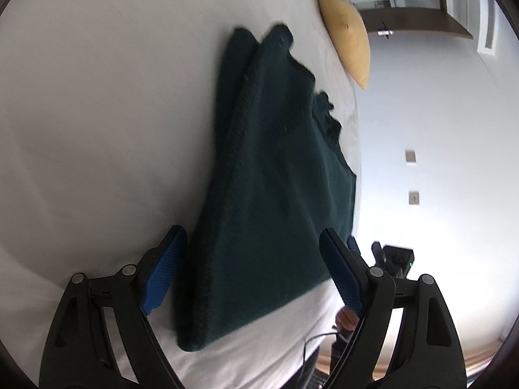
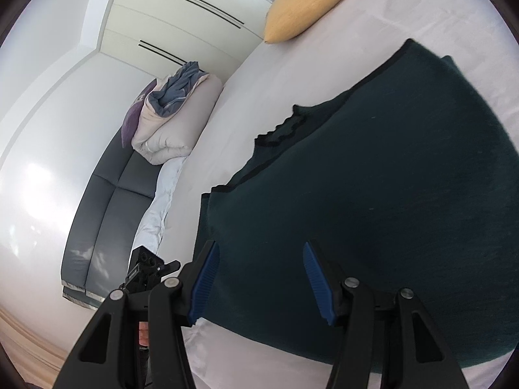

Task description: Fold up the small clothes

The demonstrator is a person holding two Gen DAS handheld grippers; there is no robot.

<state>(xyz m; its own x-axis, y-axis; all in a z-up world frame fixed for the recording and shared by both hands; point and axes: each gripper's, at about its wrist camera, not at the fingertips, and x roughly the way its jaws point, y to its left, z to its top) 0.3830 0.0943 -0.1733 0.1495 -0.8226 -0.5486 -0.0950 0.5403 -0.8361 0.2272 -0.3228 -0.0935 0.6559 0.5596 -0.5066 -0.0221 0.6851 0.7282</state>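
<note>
A dark green knitted garment [image 1: 272, 175] lies folded lengthwise on the white bed [image 1: 97, 129], its scalloped neckline toward the bed's edge. My left gripper [image 1: 253, 249] is open, its blue pads either side of the garment's near end, just above it. In the right wrist view the same garment [image 2: 373, 194] fills the right side, black-trimmed edge toward the bed [image 2: 259, 103]. My right gripper [image 2: 259, 262] is open over the garment's near corner, holding nothing.
A yellow pillow [image 1: 347, 22] lies at the head of the bed, also in the right wrist view [image 2: 305, 3]. A grey sofa [image 2: 107, 214] with piled bedding [image 2: 168, 120] stands beside the bed. The other gripper shows at each view's edge [image 1: 394, 259].
</note>
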